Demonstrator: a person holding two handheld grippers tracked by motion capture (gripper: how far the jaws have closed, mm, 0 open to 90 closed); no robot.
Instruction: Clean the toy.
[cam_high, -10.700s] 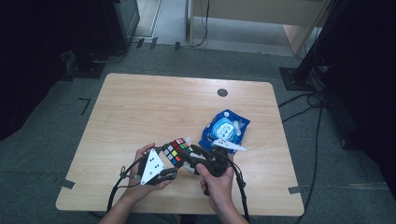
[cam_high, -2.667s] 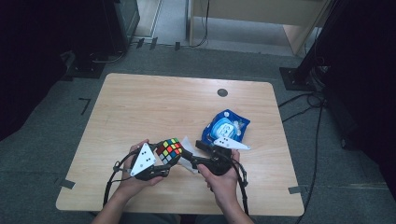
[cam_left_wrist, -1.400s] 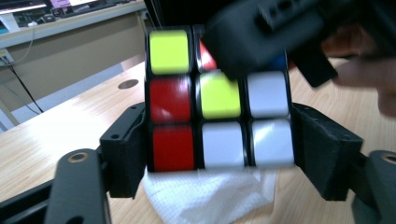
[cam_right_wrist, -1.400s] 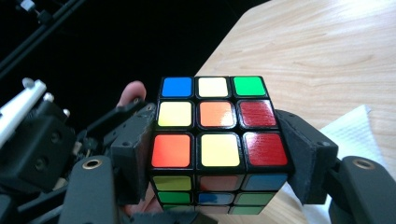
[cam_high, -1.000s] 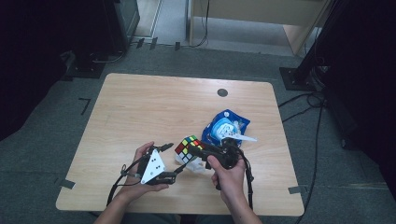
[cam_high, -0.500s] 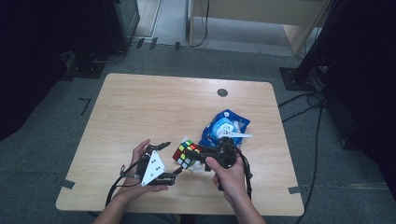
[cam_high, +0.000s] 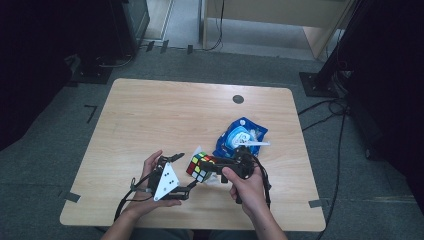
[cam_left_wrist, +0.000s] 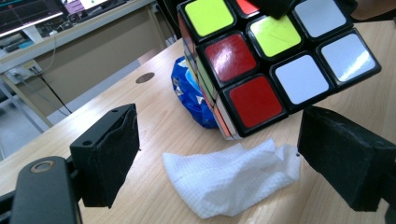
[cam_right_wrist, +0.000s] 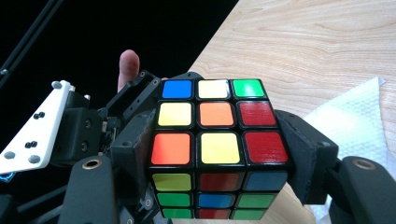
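Held above the near edge of the bench (cam_high: 150, 115), a little right of its middle: a puzzle cube (cam_high: 200, 167), clamped in the right tongs (cam_high: 209, 168), lifted clear of the wood. Seen along those tongs in the right gripper view, jaws pressed flat against two opposite side faces of the cube (cam_right_wrist: 215, 144), pads seated on the middle and lower rows, top face free. Left tongs (cam_high: 185, 173) released, jaws spread wide, just beside the cube on its left; from the left gripper view, cube (cam_left_wrist: 275, 56) hanging above and ahead of the open jaws, not between them. Under the cube, a crumpled white paper napkin (cam_left_wrist: 229, 175) lying on the bench; behind it, toward the right edge, a blue packet (cam_high: 241, 137) with a white label.

Likely to handle as a light, rigid block of hard plastic: no give under the pads, no risk of crushing at ordinary grip. Glossy stickered faces, so probably slick; best taken flat on two opposite faces, pads centred, never across an edge or corner where the thing would squirt out. Layers able to turn, so a grip spanning only one row could let the rest swivel; better to span at least two rows, as the right tongs do here. For the left tongs, the free faces at right angles to the present grip look the sensible place.
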